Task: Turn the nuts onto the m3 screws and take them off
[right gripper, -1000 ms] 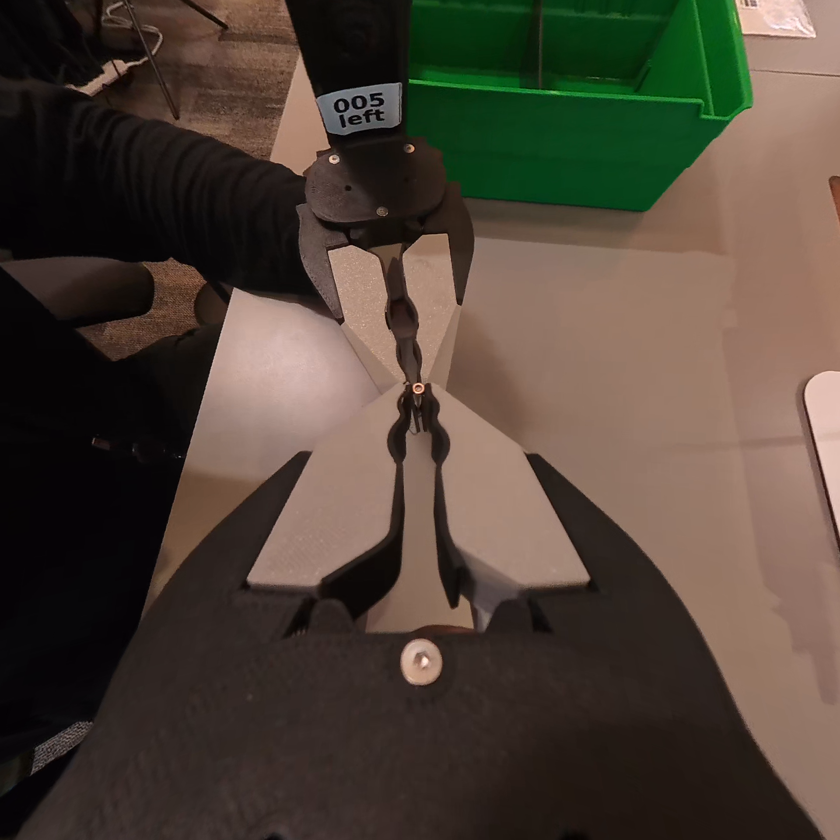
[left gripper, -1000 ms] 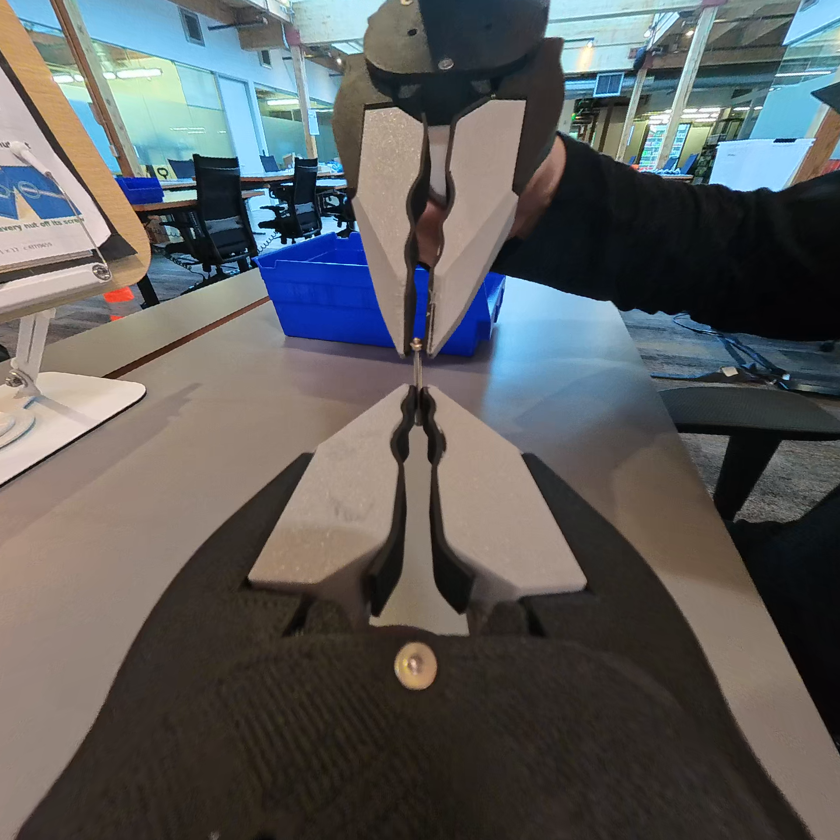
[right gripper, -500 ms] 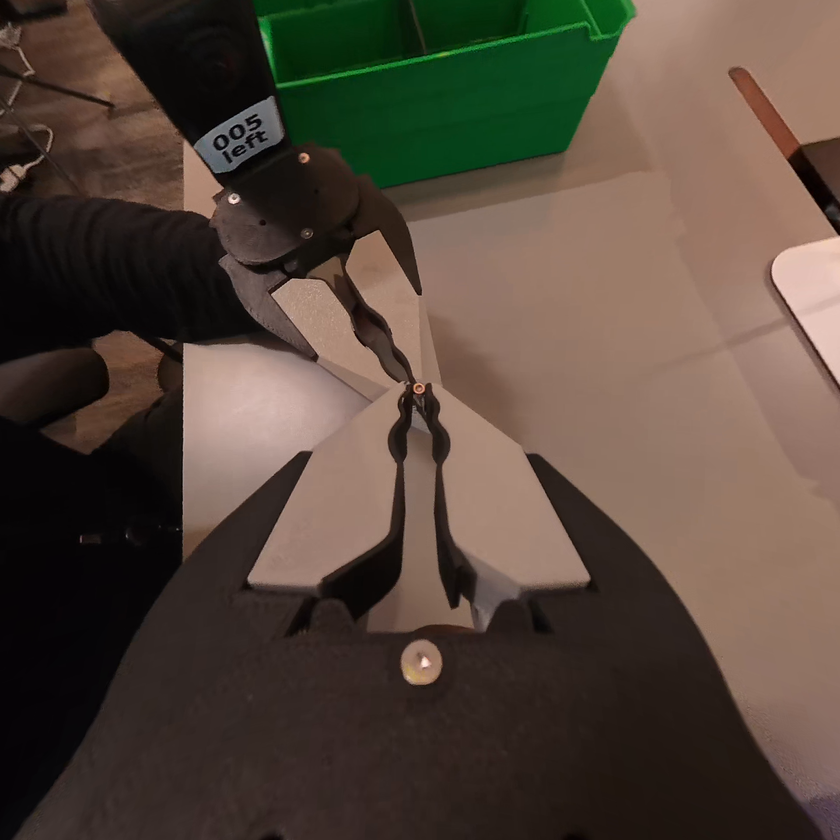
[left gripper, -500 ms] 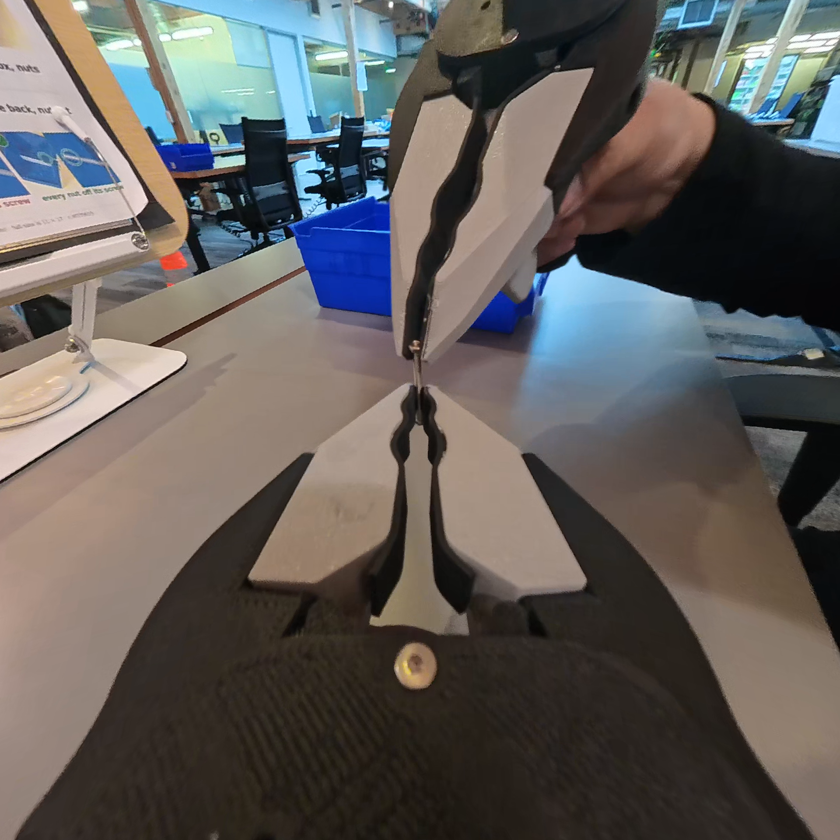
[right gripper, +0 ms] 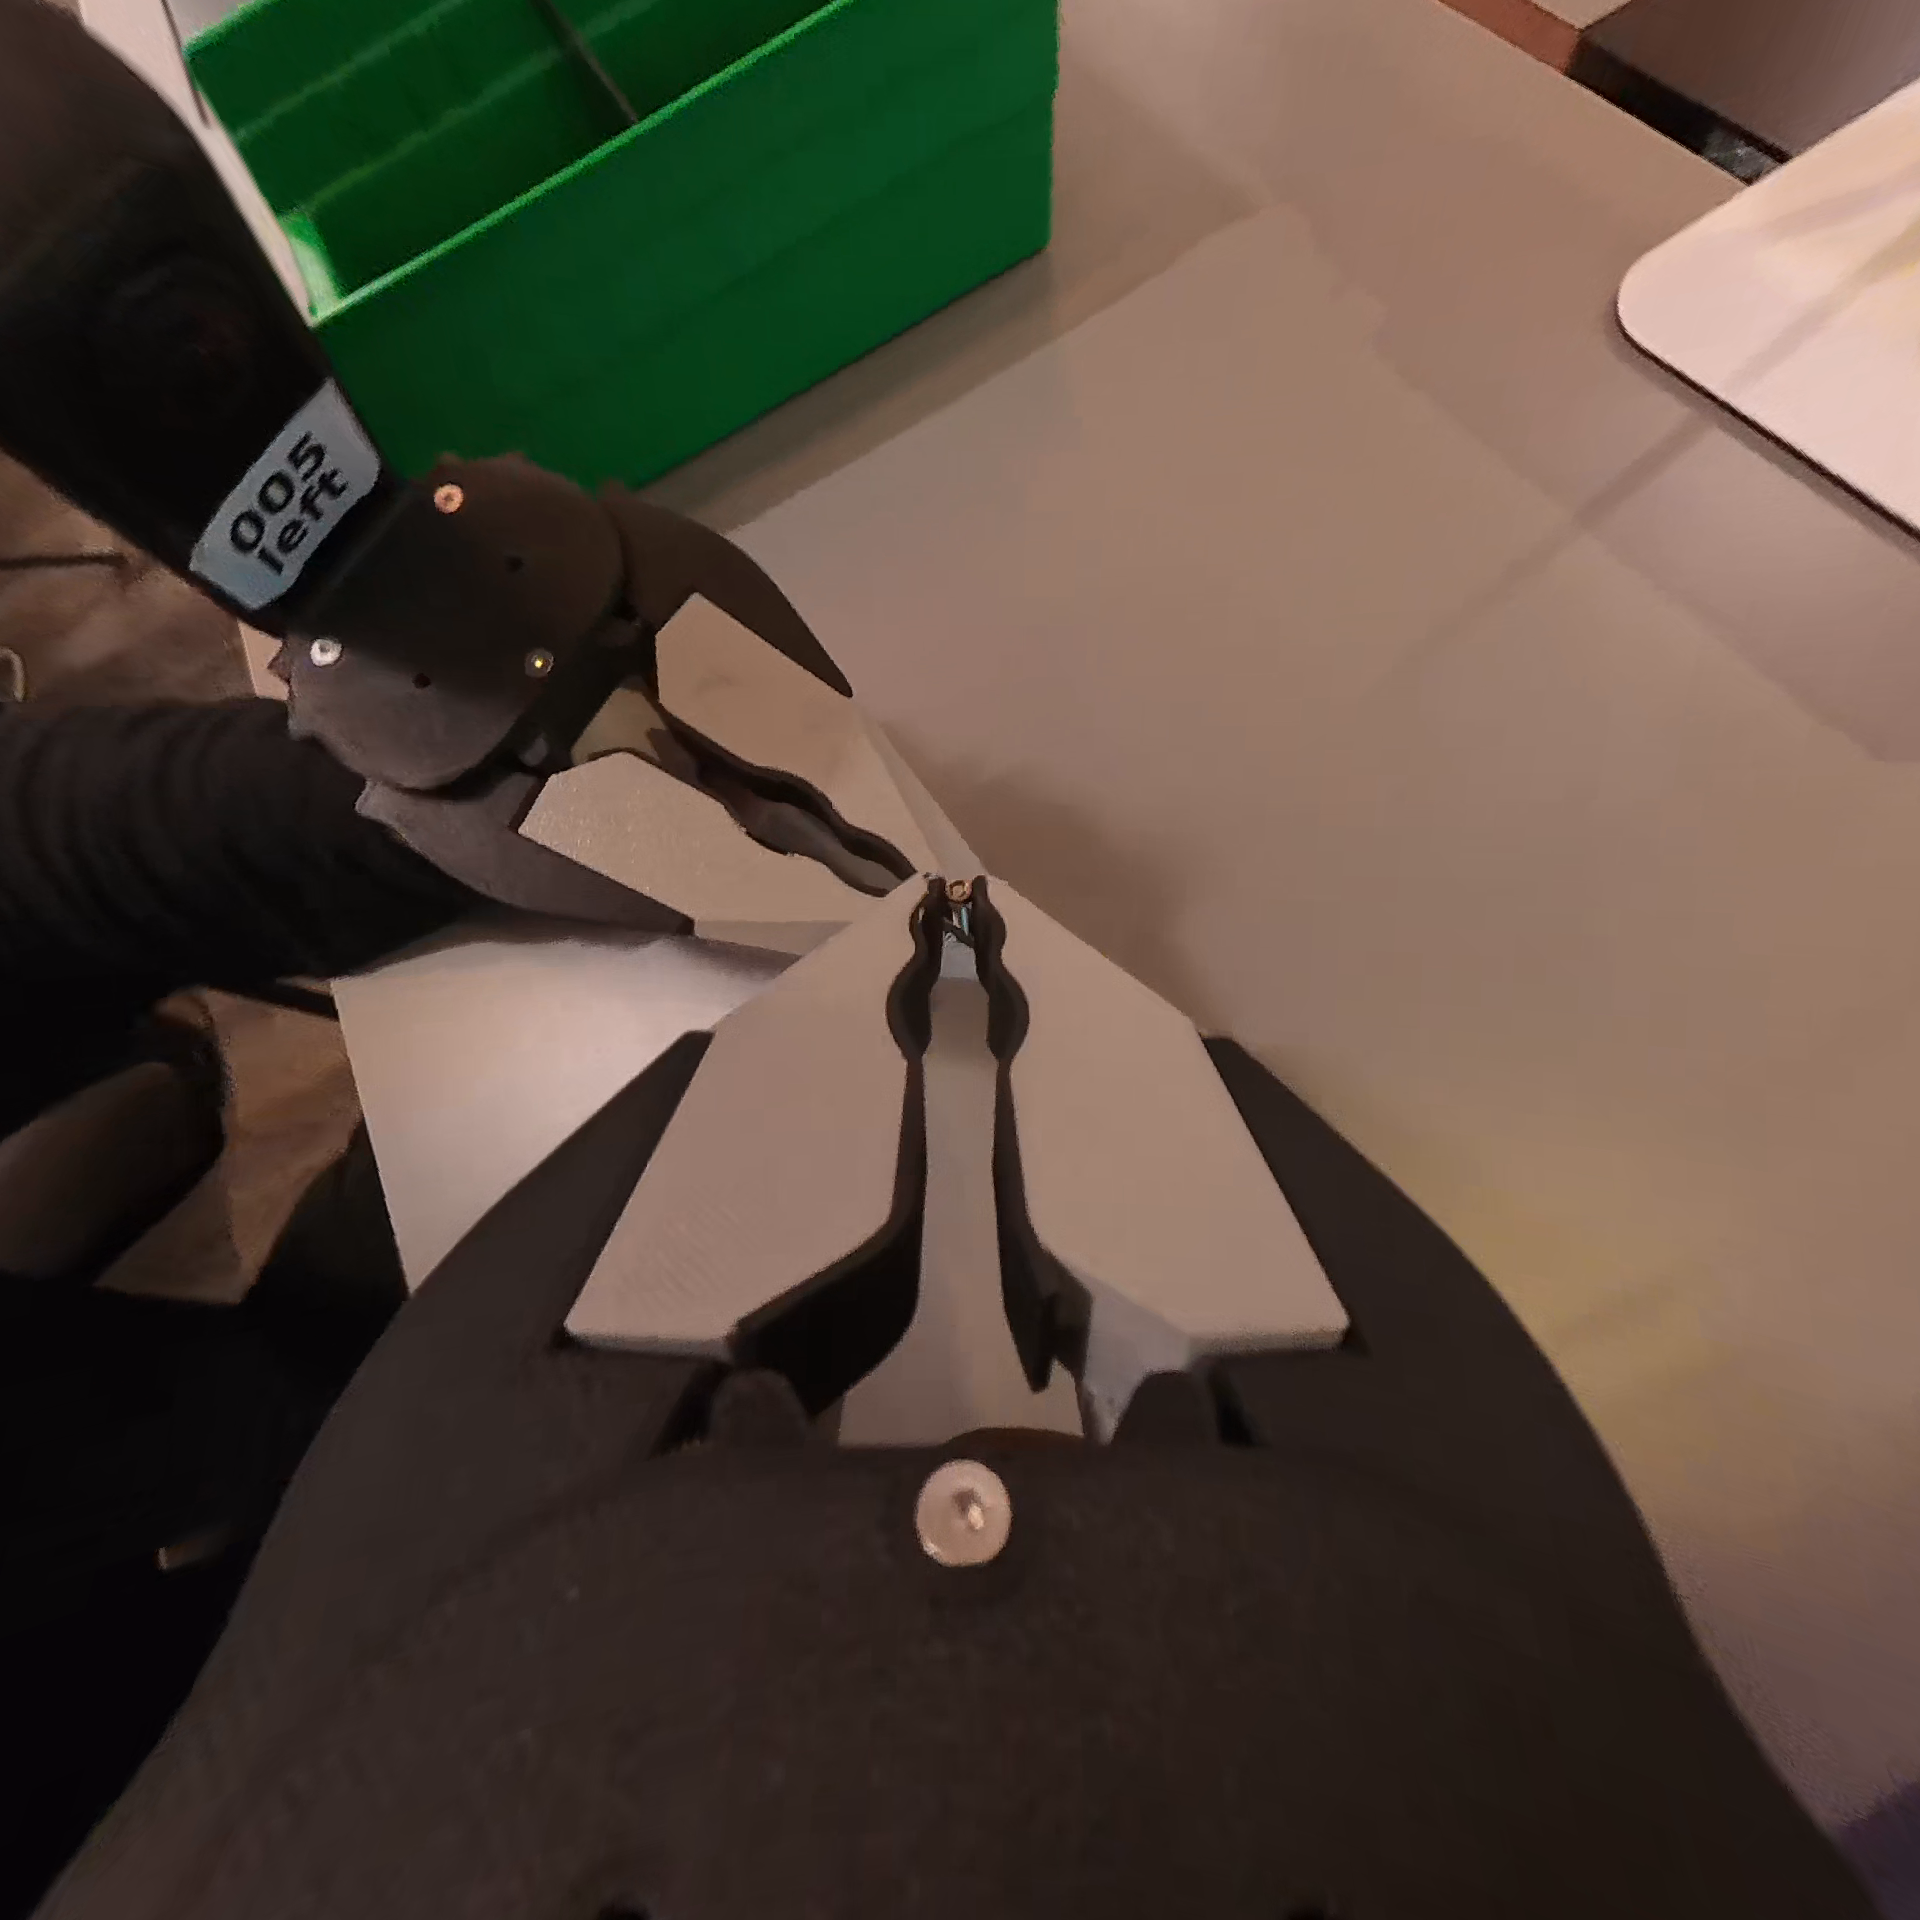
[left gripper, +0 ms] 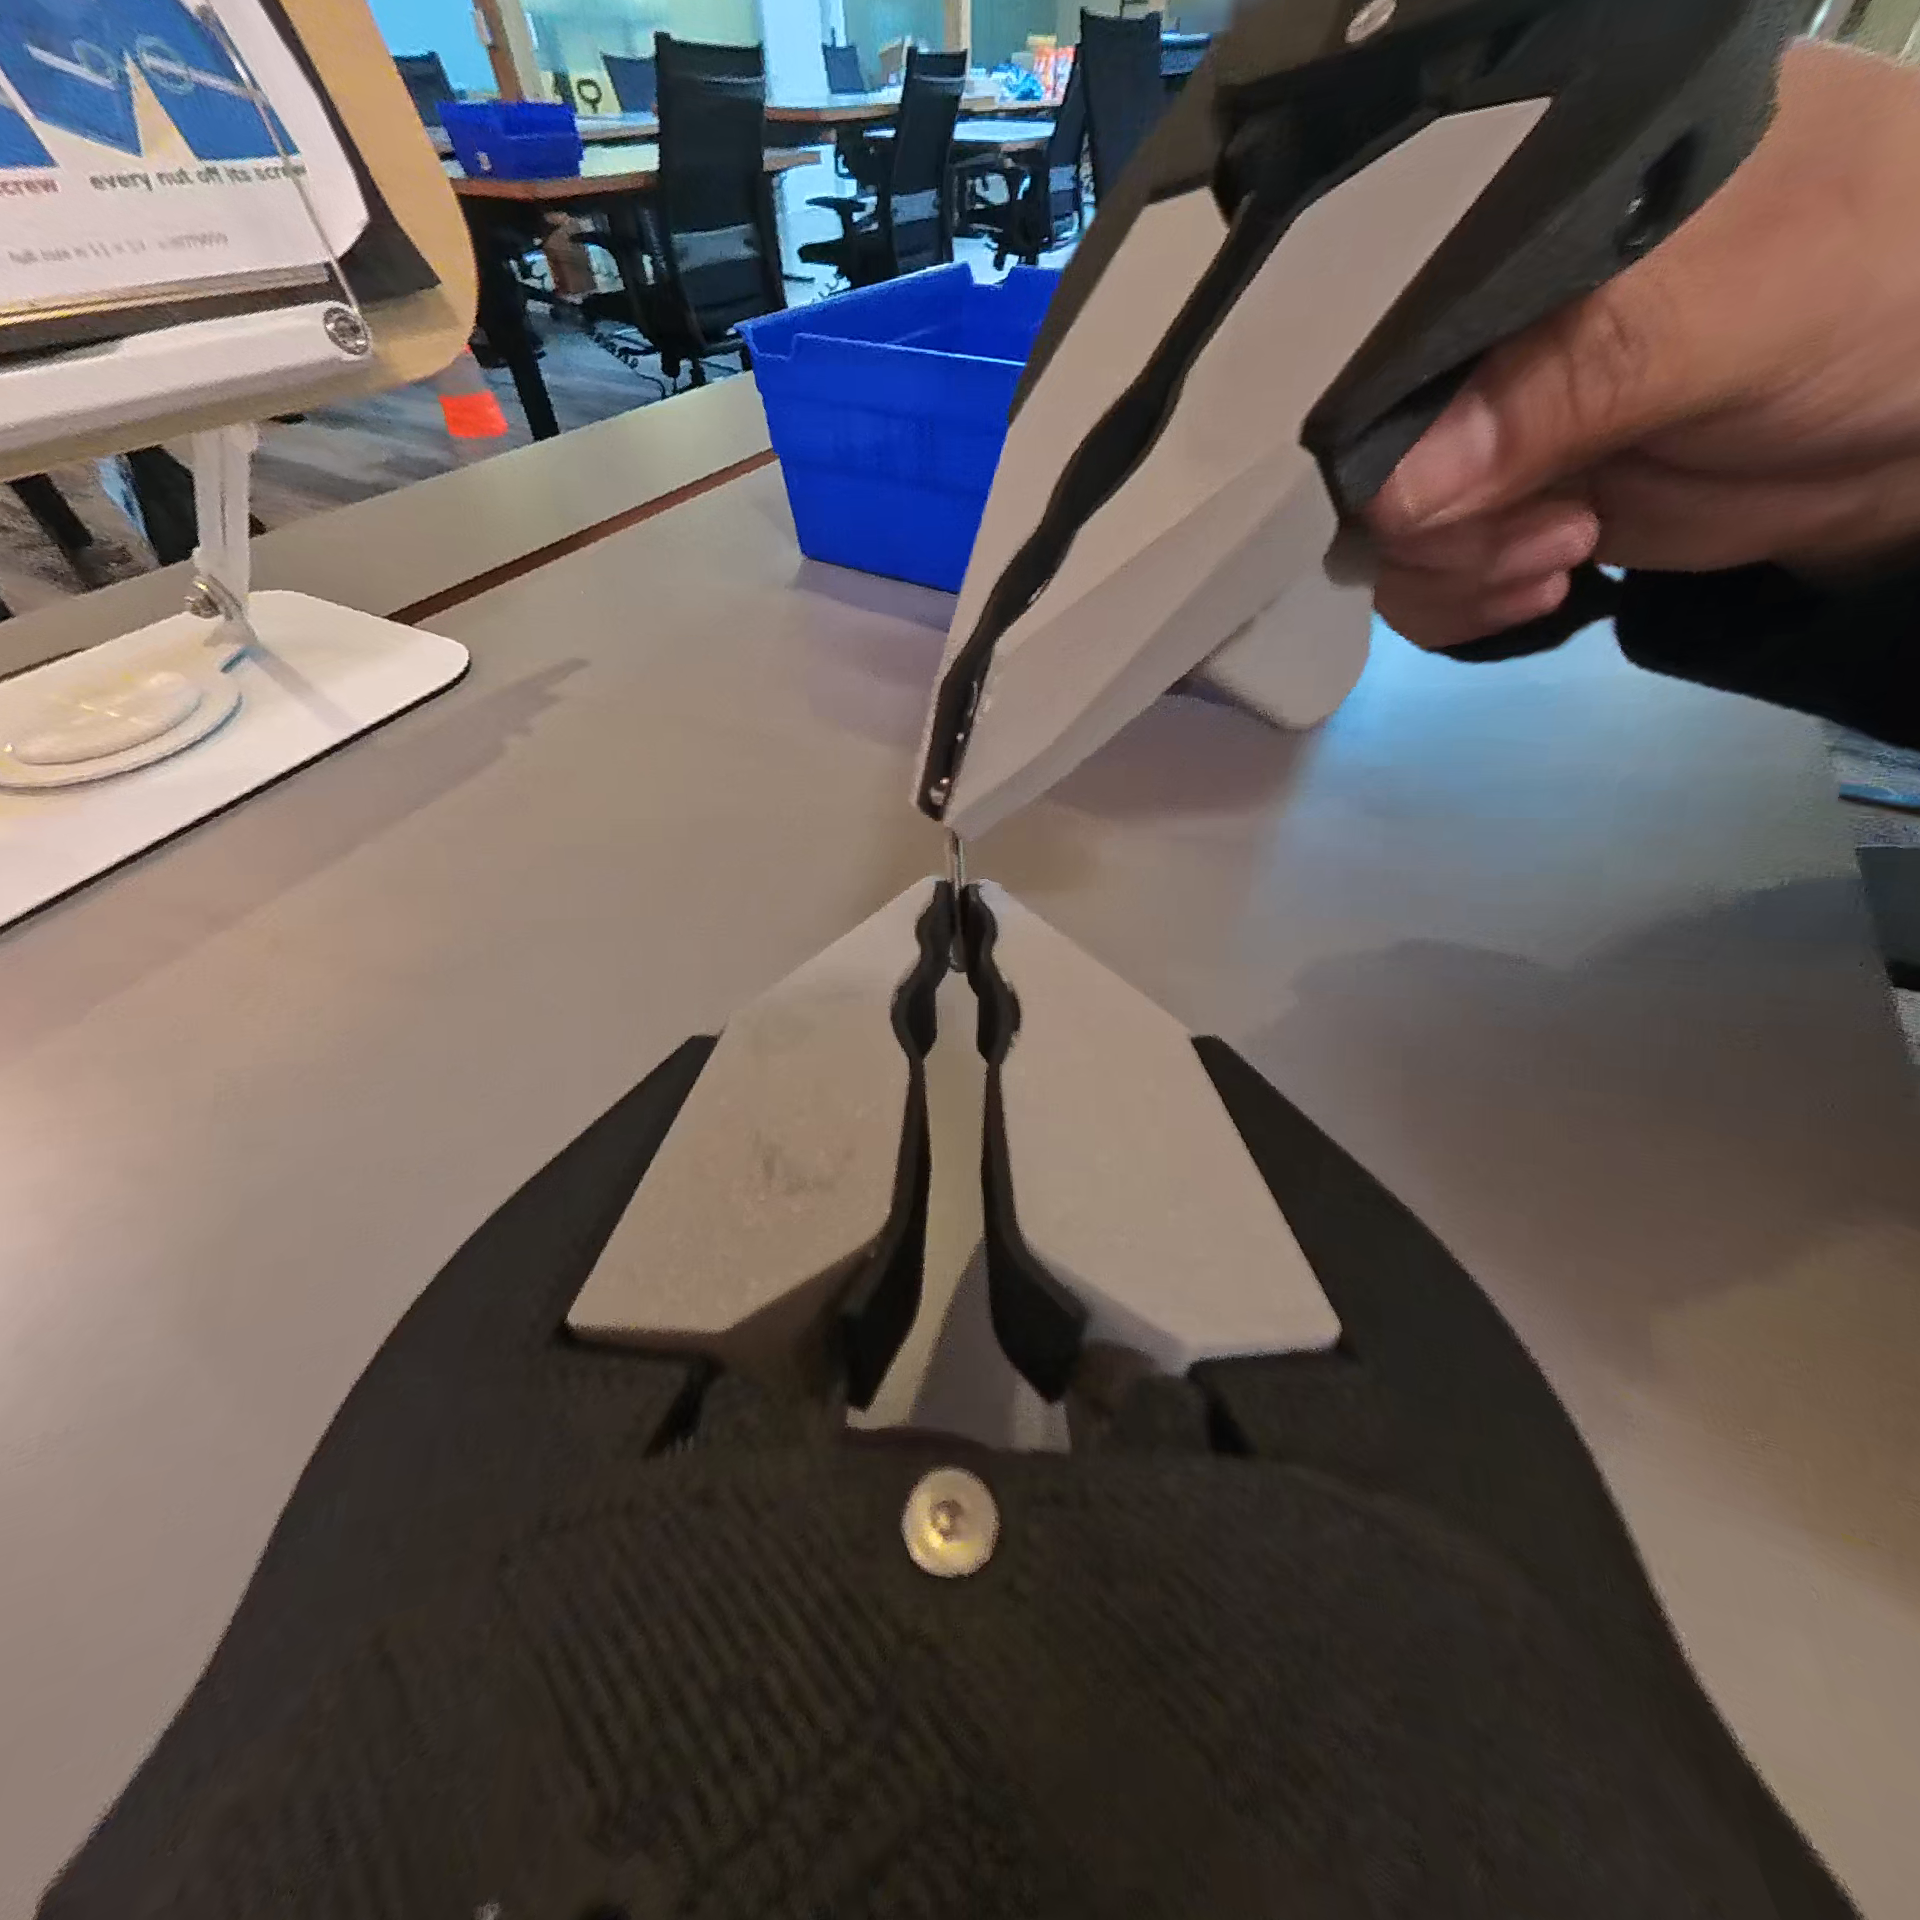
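Note:
In the left wrist view my left gripper is shut on the lower end of a thin m3 screw, which stands up from its tips. My right gripper comes down from the upper right, tilted, held by a hand, and is shut on a small nut at the screw's top. In the right wrist view my right gripper pinches the small metal nut, and my left gripper reaches in from the left, tip to tip with it. Both are a little above the grey table.
A blue bin stands behind the grippers in the left wrist view. A green divided bin stands at the far end in the right wrist view. A white stand base with a sign sits at the left and also shows in the right wrist view. My two grippers' fingertips are within a few centimetres of each other.
The right gripper has rolled about the screw's axis, from upright to leaning right in the left wrist view. In the right wrist view the left gripper has swung from straight ahead to the left. Both stay shut.

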Demonstrator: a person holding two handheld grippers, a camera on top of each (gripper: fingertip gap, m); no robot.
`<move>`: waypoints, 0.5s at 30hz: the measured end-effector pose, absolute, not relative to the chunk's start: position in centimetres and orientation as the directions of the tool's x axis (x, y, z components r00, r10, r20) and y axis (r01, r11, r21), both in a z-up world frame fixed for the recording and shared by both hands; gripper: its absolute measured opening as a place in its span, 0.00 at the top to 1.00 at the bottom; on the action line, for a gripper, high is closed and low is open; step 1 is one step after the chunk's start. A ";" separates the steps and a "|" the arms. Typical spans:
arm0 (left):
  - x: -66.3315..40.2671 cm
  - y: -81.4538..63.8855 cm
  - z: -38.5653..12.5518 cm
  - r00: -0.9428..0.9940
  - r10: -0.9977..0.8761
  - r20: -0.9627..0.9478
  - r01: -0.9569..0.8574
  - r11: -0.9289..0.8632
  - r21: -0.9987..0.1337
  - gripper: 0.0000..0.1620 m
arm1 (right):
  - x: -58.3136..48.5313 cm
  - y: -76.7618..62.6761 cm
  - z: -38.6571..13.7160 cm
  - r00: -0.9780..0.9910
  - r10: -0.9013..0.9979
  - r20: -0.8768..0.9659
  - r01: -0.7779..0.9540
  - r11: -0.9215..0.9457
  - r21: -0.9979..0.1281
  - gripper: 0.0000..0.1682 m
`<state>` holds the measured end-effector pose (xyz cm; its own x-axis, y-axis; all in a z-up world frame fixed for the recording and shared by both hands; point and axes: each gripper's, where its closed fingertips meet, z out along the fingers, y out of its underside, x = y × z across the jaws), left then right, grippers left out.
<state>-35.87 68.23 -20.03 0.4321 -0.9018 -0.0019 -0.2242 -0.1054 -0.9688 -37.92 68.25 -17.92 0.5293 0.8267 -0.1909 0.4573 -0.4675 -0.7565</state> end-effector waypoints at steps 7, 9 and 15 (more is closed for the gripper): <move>-35.7 68.3 -20.5 0.463 -0.886 -0.015 -0.252 -0.115 -0.961 1.00 | -37.6 68.3 -18.3 0.620 0.759 -0.201 0.407 -0.530 -0.743 0.99; -35.6 68.2 -20.5 0.462 -0.887 -0.014 -0.250 -0.116 -0.961 1.00 | -37.5 68.2 -18.3 0.634 0.748 -0.195 0.406 -0.537 -0.740 0.99; -35.5 68.2 -20.7 0.462 -0.887 -0.006 -0.261 -0.129 -0.957 1.00 | -37.3 68.3 -18.5 0.645 0.740 -0.188 0.407 -0.542 -0.735 0.99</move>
<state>-35.50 68.19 -20.71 0.4622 -0.8868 -0.0063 -0.2607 -0.1291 -0.9568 -37.30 68.27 -18.54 0.6452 0.7404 -0.1883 0.4071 -0.5418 -0.7353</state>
